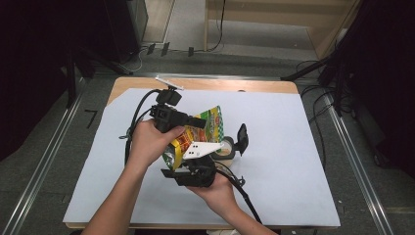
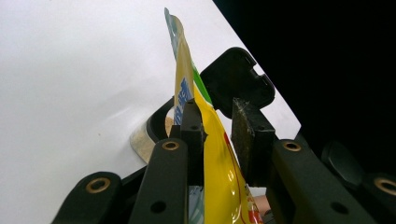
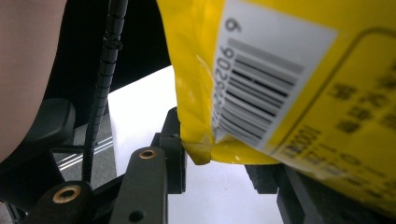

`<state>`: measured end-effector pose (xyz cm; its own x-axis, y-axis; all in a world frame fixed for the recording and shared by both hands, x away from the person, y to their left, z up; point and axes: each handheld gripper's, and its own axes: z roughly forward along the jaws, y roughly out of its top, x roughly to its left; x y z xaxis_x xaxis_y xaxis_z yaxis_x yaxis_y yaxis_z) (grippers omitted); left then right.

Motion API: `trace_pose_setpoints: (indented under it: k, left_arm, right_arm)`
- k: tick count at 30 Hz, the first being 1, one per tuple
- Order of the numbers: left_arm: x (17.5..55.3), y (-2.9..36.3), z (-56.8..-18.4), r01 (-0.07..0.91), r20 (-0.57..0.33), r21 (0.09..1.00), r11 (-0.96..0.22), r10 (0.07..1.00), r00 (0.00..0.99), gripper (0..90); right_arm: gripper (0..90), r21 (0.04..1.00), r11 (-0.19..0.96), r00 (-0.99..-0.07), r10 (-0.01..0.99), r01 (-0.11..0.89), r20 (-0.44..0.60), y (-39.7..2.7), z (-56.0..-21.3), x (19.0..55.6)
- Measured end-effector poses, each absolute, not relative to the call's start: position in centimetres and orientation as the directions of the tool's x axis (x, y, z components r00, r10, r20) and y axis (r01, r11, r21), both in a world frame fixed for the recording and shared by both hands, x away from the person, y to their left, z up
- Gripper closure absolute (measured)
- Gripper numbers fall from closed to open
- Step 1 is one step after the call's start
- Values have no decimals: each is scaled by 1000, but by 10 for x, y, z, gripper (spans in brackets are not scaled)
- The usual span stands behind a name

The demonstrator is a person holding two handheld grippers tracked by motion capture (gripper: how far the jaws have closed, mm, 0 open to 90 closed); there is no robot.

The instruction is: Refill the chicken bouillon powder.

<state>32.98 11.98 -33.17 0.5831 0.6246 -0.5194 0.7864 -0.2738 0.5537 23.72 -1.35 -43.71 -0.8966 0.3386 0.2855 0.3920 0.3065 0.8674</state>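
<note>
Two grippers work one yellow snack bag [image 1: 195, 134], held up over the white sheet [image 1: 293, 161] at the table's middle. The left gripper [image 2: 217, 128] has the bag's edge between its jaws, one pad touching, the other apart, so it isn't clamped. The right gripper [image 3: 224, 168] straddles the bag's bottom corner; I cannot tell whether it pinches. I judge this a handover or re-grip; next, one jaw pair must close firmly. The high view alone reveals a tape roll [image 1: 226, 147] behind the bag; the right gripper view shows its barcode [image 3: 261, 88].
</note>
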Motion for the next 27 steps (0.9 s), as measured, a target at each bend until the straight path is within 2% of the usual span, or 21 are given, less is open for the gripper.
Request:
trace_pose_setpoints:
  k: [27]
  left_arm:
    - [342, 118, -327, 792, -521, 533, -298, 621, 585, 756]
  right_arm:
    - [653, 860, 305, -890, 341, 409, 302, -11, -432, 244]
